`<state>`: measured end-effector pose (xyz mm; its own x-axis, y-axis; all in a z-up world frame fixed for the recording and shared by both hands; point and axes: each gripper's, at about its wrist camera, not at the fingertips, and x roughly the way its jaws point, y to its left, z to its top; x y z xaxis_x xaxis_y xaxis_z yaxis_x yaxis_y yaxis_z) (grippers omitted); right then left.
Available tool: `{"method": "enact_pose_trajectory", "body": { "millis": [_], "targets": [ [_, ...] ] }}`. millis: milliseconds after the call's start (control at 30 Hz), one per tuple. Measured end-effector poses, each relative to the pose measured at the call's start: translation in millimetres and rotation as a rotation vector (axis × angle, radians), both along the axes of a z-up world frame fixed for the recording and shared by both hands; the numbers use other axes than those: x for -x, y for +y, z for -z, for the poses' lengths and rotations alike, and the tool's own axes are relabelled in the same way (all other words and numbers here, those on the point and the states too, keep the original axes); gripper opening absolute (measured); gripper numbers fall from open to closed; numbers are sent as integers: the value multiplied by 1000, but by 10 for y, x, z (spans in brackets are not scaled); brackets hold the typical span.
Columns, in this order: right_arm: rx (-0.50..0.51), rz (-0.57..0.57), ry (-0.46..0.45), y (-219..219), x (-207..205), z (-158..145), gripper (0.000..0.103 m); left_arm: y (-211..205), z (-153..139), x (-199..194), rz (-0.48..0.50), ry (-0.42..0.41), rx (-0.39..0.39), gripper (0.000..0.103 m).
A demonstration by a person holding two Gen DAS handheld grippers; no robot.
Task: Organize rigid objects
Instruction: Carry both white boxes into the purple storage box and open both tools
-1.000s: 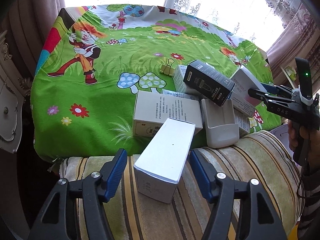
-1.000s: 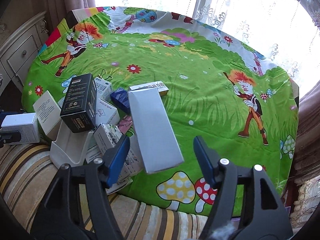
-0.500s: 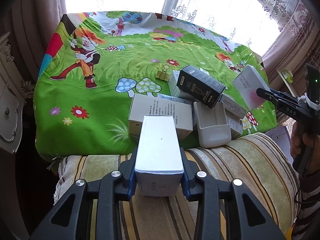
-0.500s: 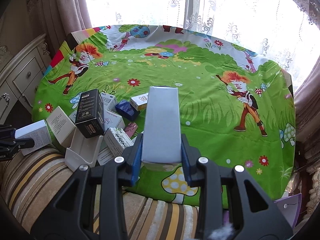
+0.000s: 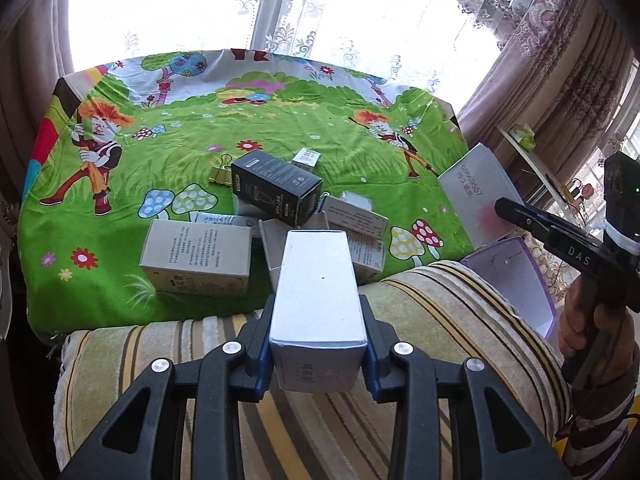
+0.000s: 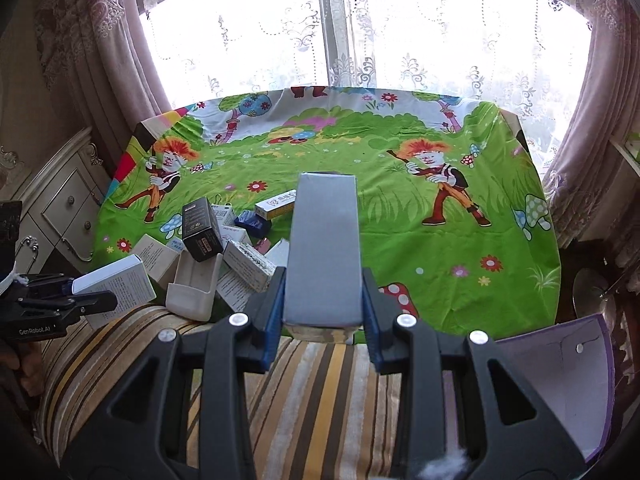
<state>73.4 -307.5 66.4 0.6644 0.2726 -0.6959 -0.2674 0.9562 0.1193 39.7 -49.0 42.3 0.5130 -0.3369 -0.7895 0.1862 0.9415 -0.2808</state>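
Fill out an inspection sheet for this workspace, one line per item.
Surface: cartoon-print green cloth over the table; striped cushion at its near edge.
Job's things: silver-white box held in the left claw; tall grey box held in the right claw.
Clutter: black box atop a heap of small cartons; white open tray; gold binder clip.
Grippers: both claws shut on their boxes.
Cables: nothing seen.
Surroundings: lace curtains at a bright window; cream drawer unit; purple-edged container.
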Motion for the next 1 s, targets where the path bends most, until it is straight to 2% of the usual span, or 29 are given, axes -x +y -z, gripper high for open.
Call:
{"method": "enact_pose_trajectory", "body": {
  "millis": [200,533,800,1000],
  "targets": [
    [-25,115,-7,-386,295,-18,39,-549,-54,-39,107,14,36,36],
    [-39,390,8,-1181,730,59,39,-1539,-77,-103,285,67,104,36],
    [-26,536,10,-1563,919,110,39,-2187,-42,-28,413,88,172,36],
    [-45,608,16,-1746,1037,174,39,-2536,34,7,493,95,134,40]
  ]
}}
